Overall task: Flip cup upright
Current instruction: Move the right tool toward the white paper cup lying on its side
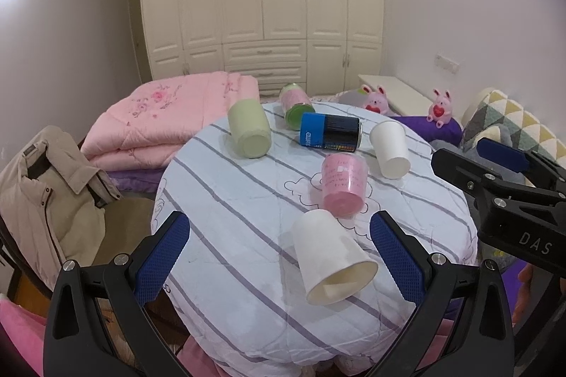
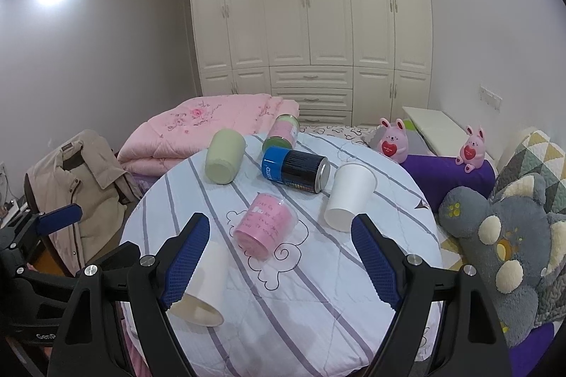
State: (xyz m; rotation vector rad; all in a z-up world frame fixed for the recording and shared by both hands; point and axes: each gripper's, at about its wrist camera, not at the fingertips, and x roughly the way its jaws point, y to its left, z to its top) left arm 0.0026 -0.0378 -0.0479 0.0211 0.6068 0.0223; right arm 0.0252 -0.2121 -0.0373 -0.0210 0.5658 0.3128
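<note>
Several cups lie on their sides on a round table with a striped cloth (image 1: 226, 235). A white paper cup (image 1: 332, 258) lies nearest, mouth toward me, between the fingers of my open left gripper (image 1: 279, 253); it also shows in the right wrist view (image 2: 205, 285). A pink cup (image 1: 344, 184) (image 2: 265, 225) lies beyond it. A second white paper cup (image 1: 391, 149) (image 2: 350, 196) lies to the right. My right gripper (image 2: 279, 256) is open and empty, above the table in front of the pink cup.
A pale green cup (image 1: 249, 129), a blue and black can (image 1: 329, 131) and a green-lidded jar (image 1: 295, 104) lie at the table's far side. A folded pink quilt (image 1: 169, 119) and a beige jacket (image 1: 49, 193) are at left. Plush toys (image 2: 509, 235) crowd the right.
</note>
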